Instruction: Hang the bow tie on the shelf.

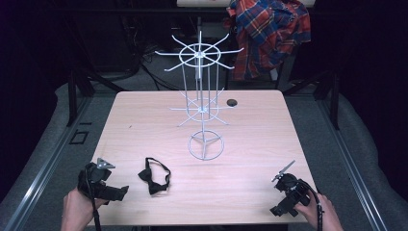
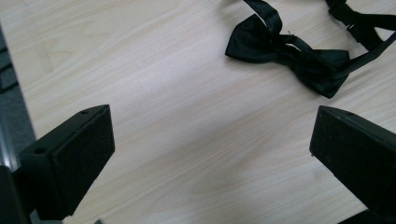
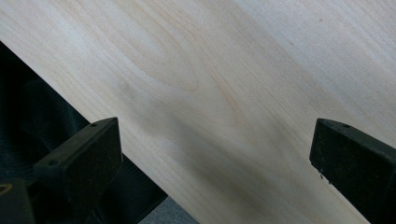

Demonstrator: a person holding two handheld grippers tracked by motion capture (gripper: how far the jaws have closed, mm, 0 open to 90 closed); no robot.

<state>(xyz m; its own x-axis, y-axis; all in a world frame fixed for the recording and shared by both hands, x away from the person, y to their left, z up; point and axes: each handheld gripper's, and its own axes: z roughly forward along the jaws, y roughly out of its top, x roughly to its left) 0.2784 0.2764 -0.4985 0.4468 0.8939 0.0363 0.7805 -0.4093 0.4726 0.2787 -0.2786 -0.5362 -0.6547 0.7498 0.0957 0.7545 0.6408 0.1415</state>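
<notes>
Your left gripper (image 1: 120,191) sits at the near left corner of the table (image 1: 250,125), held in your left hand (image 1: 77,208), and its jaws stand wide apart with nothing between them; in the left gripper view the two black pads (image 2: 81,163) frame bare wood only. The black bow tie (image 1: 154,176) lies flat on the table just to the right of that gripper, near it but not touching it, its strap looped loosely around the bow. In the left gripper view the bow tie (image 2: 299,56) lies ahead of the jaws and toward the right one, clear of both pads. Your right gripper (image 1: 284,168) rests at the near right corner, held in your right hand (image 1: 323,211), well apart from the bow tie. Its jaws are also spread wide and hold nothing; in the right gripper view the pads (image 3: 88,158) frame plain tabletop, with the table edge running diagonally by the left jaw. A white wire display stand (image 1: 202,101) stands upright in the middle of the table, beyond the bow tie, with a round ring base and two tiers of spoke-like hooks. A small dark round spot (image 1: 232,102) shows on the table just beyond the stand. A red and blue plaid shirt (image 1: 269,33) hangs behind the table's far edge.
</notes>
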